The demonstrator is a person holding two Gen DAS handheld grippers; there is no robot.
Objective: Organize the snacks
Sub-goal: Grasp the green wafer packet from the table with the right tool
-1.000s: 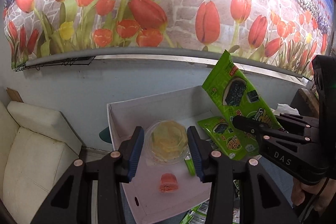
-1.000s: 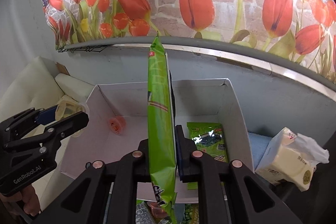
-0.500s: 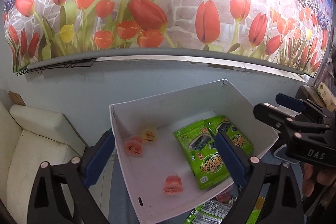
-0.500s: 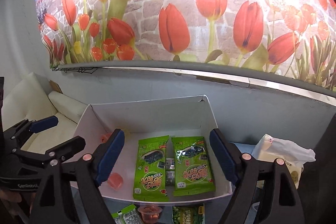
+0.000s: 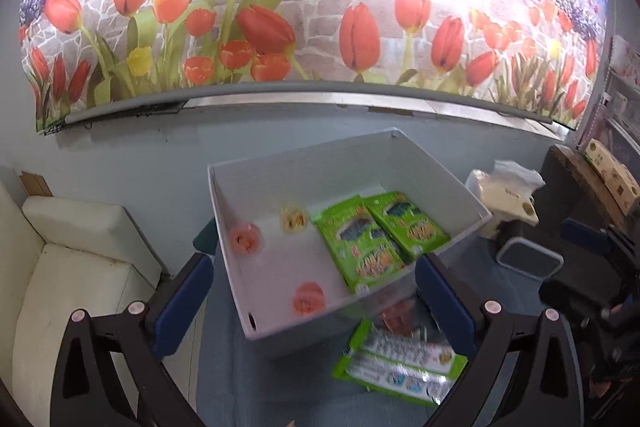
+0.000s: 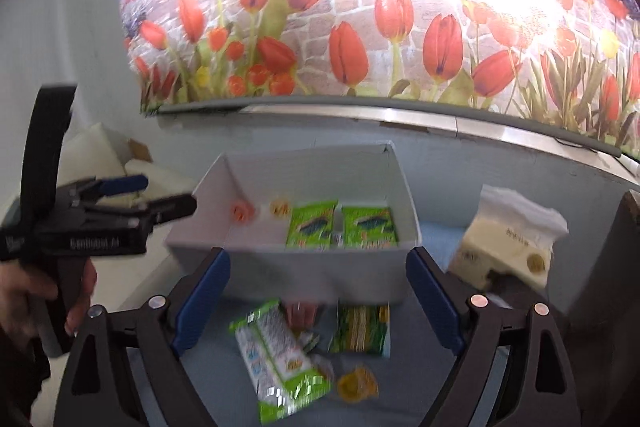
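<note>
Both sets of jaws have just been opening and now stand wide with nothing between them: the right gripper (image 6: 318, 301) hangs over the loose snacks on the blue cloth in front of the white cardboard box (image 6: 280, 267), and the left gripper (image 5: 314, 301) straddles the near corner of that box. Directly below the right jaws, slightly to their left, lies the long green-and-white foil packet (image 6: 276, 355), its long axis running away from the gripper and tilted a little leftward, so the pads would meet its 2 long sides if the hand dropped straight down. Just right of it sit a smaller green snack packet (image 6: 362, 329) and, nearer, a small yellow jelly cup (image 6: 357, 383). I judge the right hand nearer to all 3. Inside the box, 2 green seaweed packets (image 5: 376, 235) lie side by side, with 3 pinkish and yellow jelly cups (image 5: 245, 239) to their left
</note>
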